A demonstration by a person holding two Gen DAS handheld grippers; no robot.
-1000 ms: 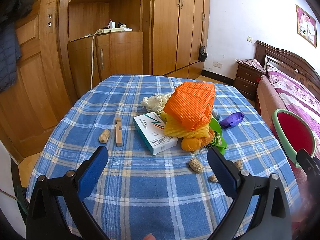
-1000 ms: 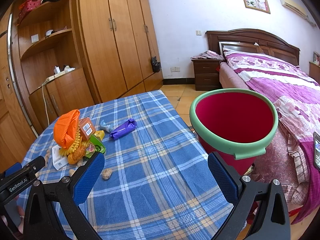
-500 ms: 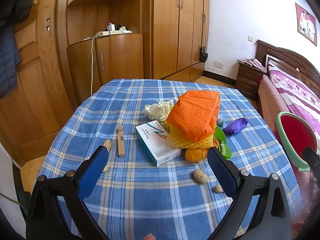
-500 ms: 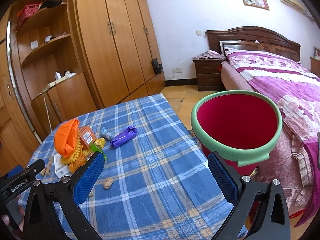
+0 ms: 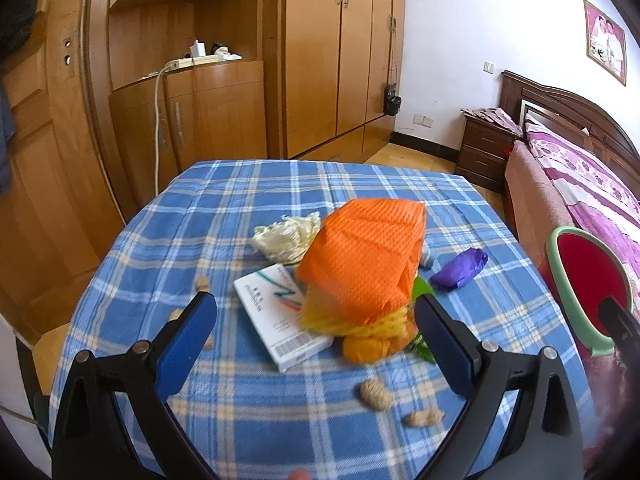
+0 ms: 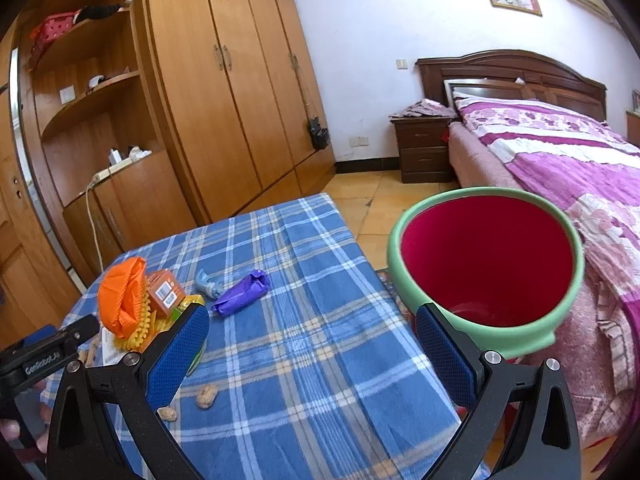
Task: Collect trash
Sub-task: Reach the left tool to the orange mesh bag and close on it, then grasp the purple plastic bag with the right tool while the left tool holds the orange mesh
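Trash lies on the blue checked tablecloth: an orange net bag on a yellow one, a white box, a crumpled white wrapper, a purple wrapper and peanuts. My left gripper is open and empty, above the table just short of the pile. My right gripper is open and empty over the table's right side. The red bucket with a green rim stands off the table's right edge. The pile and purple wrapper also show in the right wrist view.
A wooden wardrobe and shelf unit stand behind the table. A bed with a purple cover and a nightstand are to the right. The left gripper's body shows at the right wrist view's left edge.
Both grippers have pulled back and risen slightly, so the table and trash look farther and lower. Both stay open and empty. The trash has not moved.
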